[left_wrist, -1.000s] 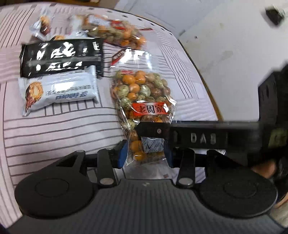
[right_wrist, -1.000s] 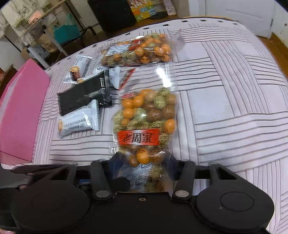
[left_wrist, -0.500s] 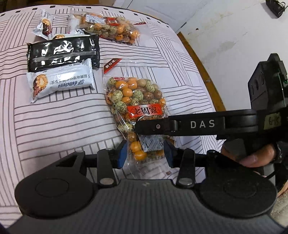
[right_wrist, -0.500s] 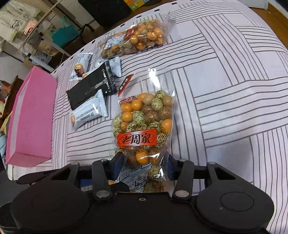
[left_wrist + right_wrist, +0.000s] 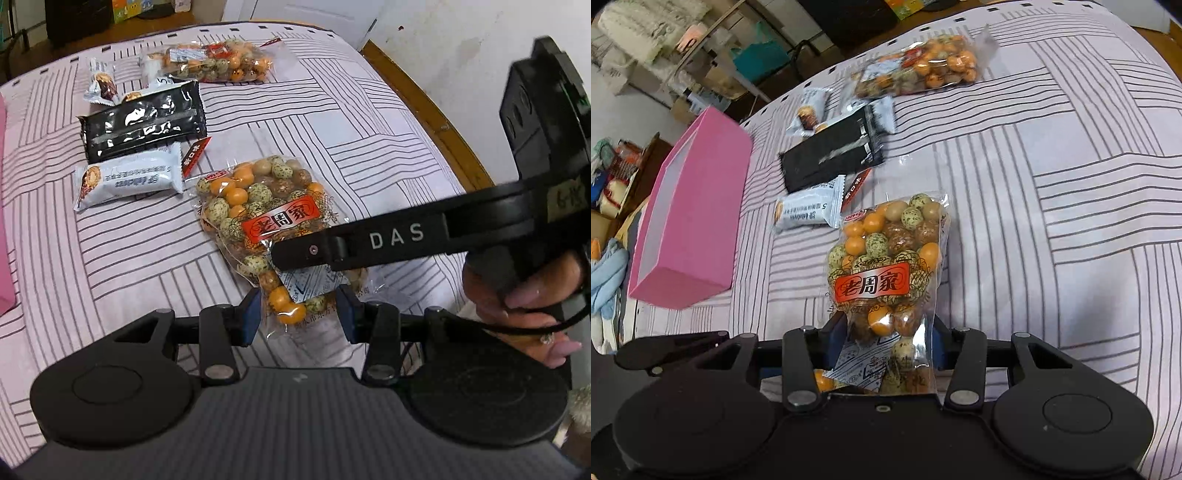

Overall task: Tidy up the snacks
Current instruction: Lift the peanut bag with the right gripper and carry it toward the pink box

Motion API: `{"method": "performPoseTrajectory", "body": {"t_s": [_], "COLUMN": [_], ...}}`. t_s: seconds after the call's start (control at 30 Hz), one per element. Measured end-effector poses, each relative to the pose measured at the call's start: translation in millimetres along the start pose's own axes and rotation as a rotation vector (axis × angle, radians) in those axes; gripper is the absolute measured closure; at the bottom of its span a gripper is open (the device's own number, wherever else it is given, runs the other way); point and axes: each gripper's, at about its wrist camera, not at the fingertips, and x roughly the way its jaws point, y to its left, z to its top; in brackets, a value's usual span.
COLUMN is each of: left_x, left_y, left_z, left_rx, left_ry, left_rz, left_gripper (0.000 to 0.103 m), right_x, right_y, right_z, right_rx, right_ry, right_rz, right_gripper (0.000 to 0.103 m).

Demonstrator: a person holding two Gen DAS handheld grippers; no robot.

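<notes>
My right gripper (image 5: pixel 888 341) is closing its jaws on the bottom end of the nut bag (image 5: pixel 886 266), which lies mid-bed. My left gripper (image 5: pixel 297 314) straddles the same end, part open; contact unclear. I should pinch firmly, lift level, then carry toward the pink box (image 5: pixel 690 218) at the bed's left edge.

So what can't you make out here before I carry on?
- Near end of the nut bag: right wrist view, hidden behind the right tongs.
- Inside of the pink box: right wrist view, its wall blocks it.
- Far nut bag: label blurred, too small.
</notes>
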Motion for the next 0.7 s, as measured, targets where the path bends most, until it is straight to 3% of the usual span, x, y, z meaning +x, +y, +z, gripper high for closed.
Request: {"method": "performPoseTrajectory", "body": {"t_s": [0.4,0.7], "left_x": [-66.1,-120.6], "left_y": [-6.3,-11.2], "left_z": [-30.6,-53.4], "left_rx": [-0.025,-0.005], "left_ry": [-0.074,-0.168], "left_rz": [0.019,0.088], "left_gripper": [0.063,0.063], "right_x": [-35.9,-60.2], "right_y": [60.0,115.8], "right_z": [-17.4,-26.6], "right_rx": [-0.157,-0.266], "right_ry": [-0.025,-0.070], "right_rz": [0.019,0.050], "right_gripper": [0.053,0.054]}}
